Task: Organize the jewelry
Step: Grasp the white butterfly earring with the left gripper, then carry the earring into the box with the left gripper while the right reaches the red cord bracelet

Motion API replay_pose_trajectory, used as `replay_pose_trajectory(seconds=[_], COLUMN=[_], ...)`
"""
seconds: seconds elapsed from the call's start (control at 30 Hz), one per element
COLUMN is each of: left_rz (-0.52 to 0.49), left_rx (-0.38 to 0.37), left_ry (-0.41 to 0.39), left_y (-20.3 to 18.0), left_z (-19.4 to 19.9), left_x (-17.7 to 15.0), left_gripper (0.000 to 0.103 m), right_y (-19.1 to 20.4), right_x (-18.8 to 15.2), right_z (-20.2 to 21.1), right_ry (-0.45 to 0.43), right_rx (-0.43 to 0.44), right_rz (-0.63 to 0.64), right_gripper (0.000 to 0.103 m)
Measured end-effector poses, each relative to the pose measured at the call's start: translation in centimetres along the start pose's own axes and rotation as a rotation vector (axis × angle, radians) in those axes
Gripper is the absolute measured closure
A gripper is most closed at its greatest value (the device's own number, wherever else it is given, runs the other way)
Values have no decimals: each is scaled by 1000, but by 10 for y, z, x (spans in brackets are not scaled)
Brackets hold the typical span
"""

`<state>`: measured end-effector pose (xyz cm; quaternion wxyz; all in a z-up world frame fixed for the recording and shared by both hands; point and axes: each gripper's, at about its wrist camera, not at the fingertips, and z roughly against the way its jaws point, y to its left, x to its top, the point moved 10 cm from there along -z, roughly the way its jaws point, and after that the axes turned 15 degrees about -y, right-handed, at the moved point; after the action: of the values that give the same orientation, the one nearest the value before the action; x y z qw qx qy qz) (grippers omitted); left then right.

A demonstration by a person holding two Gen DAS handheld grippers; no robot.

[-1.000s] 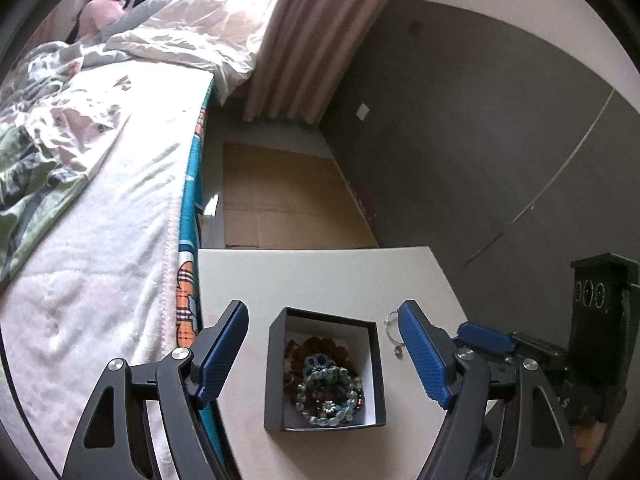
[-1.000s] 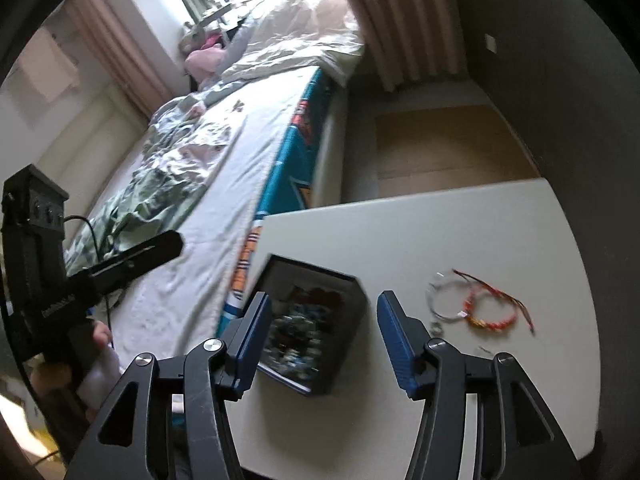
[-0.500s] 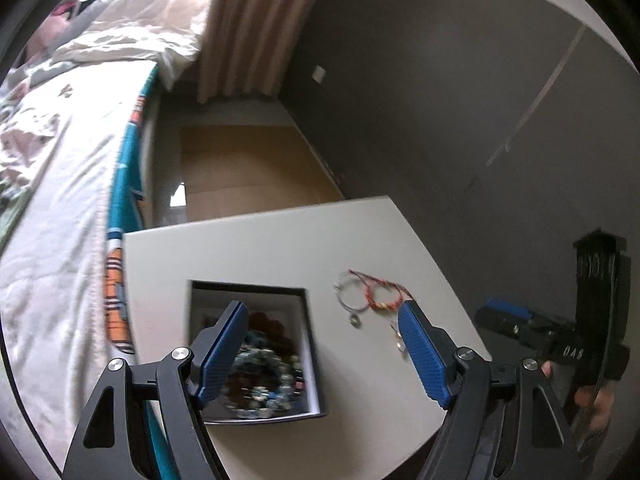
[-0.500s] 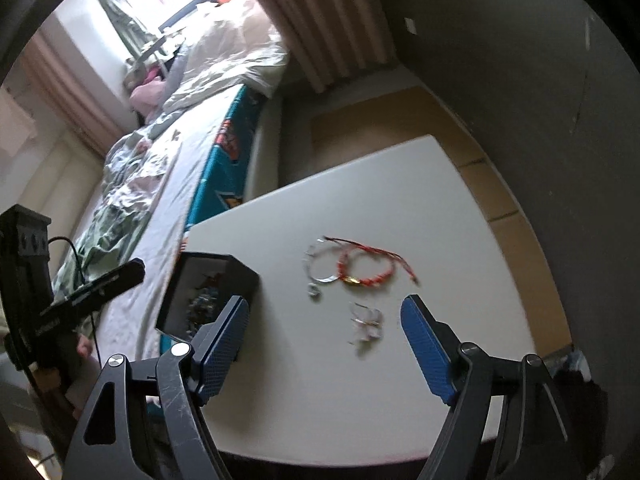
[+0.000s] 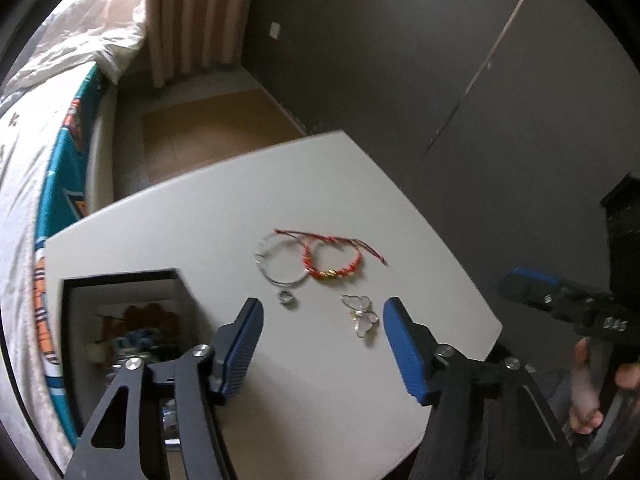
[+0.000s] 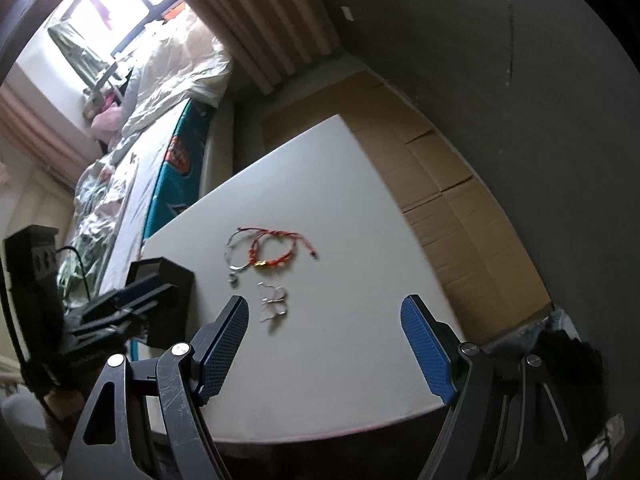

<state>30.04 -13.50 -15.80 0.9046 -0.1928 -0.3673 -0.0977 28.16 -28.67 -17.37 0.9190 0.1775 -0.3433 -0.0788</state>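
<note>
Both the left gripper (image 5: 323, 340) and the right gripper (image 6: 324, 340) hang empty with jaws spread wide over the white table (image 5: 192, 208), apparently lining up on the butterfly brooch (image 5: 361, 314), with the silver bangle (image 5: 280, 264) and red beaded bracelet (image 5: 334, 258) just beyond it, all loose beside the open black jewelry box (image 5: 120, 320).

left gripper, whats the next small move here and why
Probably ease the left gripper forward and down onto the butterfly brooch. Its jaws are open and empty, and the brooch lies loose on the white table almost between the fingertips, nearer than the red bracelet, with the black box close by.
</note>
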Motion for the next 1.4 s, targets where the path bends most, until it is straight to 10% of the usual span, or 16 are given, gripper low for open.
replay_pose_trajectory(seconds=[0.83,1.4], left_rz=[-139,13], left_rx=[148,10], left_ry=[125,100], left_y=[-25,-18], left_z=[-83,-55], left_x=[-39,-27], left_gripper=[70,101], right_y=[-50,-31], right_x=[-7,-13], right_z=[-11,-21], right_ry=[49,68], right_rx=[-71,-73], right_rz=[-34,3], right_gripper=[24,25])
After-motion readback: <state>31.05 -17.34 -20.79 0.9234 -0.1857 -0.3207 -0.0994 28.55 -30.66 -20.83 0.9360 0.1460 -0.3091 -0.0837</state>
